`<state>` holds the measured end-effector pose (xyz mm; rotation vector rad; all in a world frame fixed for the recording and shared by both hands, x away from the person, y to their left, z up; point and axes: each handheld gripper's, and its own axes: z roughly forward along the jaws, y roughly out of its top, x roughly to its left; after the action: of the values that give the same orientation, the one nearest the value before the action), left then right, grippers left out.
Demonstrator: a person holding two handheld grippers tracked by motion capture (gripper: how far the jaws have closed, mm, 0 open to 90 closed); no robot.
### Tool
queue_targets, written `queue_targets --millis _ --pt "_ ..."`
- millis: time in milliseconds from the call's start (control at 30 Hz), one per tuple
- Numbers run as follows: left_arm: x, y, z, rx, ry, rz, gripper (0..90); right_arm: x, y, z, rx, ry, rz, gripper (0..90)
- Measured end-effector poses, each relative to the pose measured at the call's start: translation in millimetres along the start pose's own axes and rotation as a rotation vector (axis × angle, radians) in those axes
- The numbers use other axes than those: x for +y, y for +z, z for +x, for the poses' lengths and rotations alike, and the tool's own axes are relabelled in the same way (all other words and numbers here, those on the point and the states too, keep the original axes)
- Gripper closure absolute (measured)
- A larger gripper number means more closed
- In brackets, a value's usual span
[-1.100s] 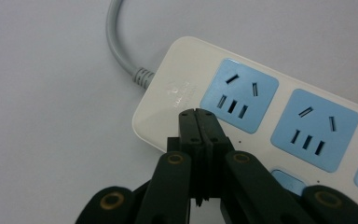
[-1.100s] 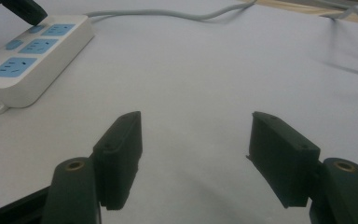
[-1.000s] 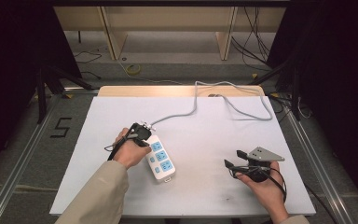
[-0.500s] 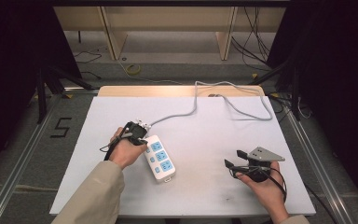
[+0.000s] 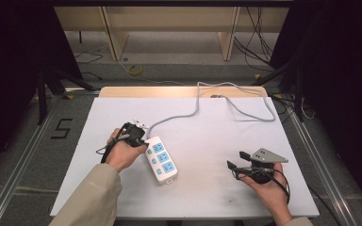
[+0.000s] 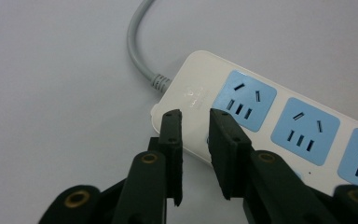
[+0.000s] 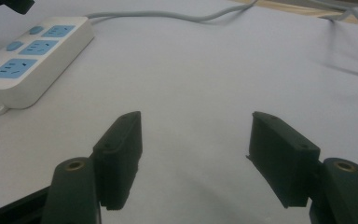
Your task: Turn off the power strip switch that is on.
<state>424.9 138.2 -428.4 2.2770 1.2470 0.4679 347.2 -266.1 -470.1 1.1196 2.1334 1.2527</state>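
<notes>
Left hand-held gripper (image 6: pixel 196 119) jaws just parted slightly, nothing between; white power strip (image 5: pixel 161 159), blue sockets, seemingly angled, cord end toward worktop (image 5: pixel 207 188) far-left corner.

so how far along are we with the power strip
Early. Done: the left gripper sits over the power strip's cable end, jaws just opening, nothing between them. In hand: nothing gripped. Left: all three blue sockets stand empty; the right gripper waits open, well off to the side.

I see a table (image 5: pixel 122 92) with a white sheet (image 5: pixel 217 141) on top. A white power strip (image 5: pixel 160 158) lies on it. Its grey cord (image 5: pixel 193 113) does too.
</notes>
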Motion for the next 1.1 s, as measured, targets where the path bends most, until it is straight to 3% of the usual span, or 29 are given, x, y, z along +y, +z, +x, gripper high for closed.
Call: queue_targets --millis 300,567,867,1100 --pt "-4.3 -7.5 3.9 -0.012 0.008 -0.044 61.7 0.0 0.0 0.2 0.002 -0.001 -0.001 35.7" --pt "-8.5 -12.7 7.1 0.002 0.014 -0.083 55.1 0.0 0.0 0.7 0.005 -0.002 0.000 35.7" --pt "-14.5 -16.3 12.5 -0.051 0.003 -0.102 44.6 0.1 0.4 1.4 0.012 -0.008 0.000 35.7" --pt "-20.5 -19.5 15.3 -0.050 -0.012 -0.145 37.3 0.2 0.6 2.4 0.013 -0.010 0.001 35.8"
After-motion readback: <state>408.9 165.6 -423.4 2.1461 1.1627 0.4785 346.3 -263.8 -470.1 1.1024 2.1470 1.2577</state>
